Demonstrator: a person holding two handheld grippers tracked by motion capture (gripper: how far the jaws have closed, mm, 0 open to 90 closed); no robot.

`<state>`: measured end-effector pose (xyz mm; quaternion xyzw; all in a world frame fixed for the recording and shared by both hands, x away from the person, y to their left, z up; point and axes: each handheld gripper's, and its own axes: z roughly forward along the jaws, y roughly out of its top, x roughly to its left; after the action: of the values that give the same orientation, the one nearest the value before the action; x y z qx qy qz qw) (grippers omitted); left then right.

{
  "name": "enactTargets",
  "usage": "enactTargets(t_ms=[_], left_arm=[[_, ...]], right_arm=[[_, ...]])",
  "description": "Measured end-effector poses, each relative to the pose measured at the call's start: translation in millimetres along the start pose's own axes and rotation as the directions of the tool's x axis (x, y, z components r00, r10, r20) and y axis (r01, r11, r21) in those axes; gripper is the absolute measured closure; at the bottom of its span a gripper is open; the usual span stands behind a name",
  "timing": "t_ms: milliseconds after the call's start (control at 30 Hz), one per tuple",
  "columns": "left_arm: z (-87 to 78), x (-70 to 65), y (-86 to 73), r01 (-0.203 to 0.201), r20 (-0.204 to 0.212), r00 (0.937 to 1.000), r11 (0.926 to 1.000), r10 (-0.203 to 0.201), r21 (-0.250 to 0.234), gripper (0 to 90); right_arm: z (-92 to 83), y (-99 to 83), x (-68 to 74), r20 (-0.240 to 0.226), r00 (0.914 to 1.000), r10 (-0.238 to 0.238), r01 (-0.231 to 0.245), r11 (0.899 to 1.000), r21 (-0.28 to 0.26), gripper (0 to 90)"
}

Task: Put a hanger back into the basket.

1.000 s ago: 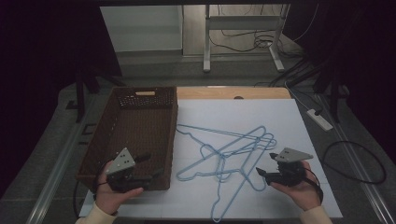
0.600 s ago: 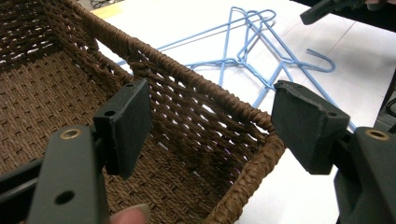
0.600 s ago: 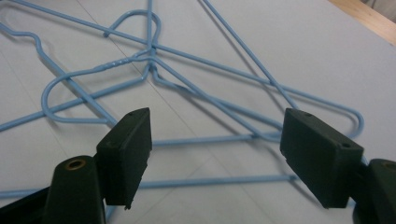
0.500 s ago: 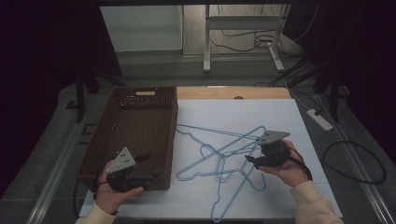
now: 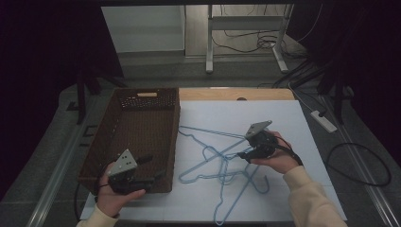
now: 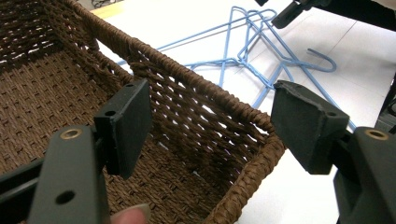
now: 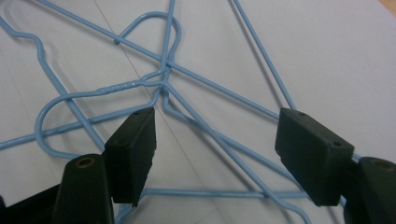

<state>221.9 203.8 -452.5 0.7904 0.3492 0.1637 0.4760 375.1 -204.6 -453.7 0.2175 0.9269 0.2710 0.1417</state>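
Observation:
Several light blue wire hangers lie tangled on the white sheet, right of a brown wicker basket. My right gripper hovers over the tangle's right part, open. Its jaws have just been closing a little. In the right gripper view hanger wires cross the table below the gap, and the pads touch none. My left gripper is open at the basket's near right corner. In the left gripper view the basket rim runs between the jaws, with the hangers and right gripper beyond.
The white sheet covers the table, with a wooden strip along its far edge. A power strip and cables lie on the floor to the right. The basket holds nothing that I can see.
My right hand has moved left and away from the table's near right part to above the hanger tangle. The left hand and basket have stayed put.

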Motion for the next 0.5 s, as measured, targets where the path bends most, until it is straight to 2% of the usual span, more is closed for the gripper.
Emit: enactTargets(t_ms=[267,500], left_arm=[[-2.2,0.2,0.8,0.0,-0.001,1.0,1.0,0.0,-0.008,29.0],[-1.1,1.1,0.1,0.001,0.001,1.0,1.0,-0.001,-0.004,29.0]], right_arm=[[14.8,9.0,-6.3,-0.021,0.9997,-0.011,0.012,0.998,0.06,32.4],[30.3,7.9,-15.5,-0.056,0.9984,-0.004,0.009,0.996,0.093,38.0]])
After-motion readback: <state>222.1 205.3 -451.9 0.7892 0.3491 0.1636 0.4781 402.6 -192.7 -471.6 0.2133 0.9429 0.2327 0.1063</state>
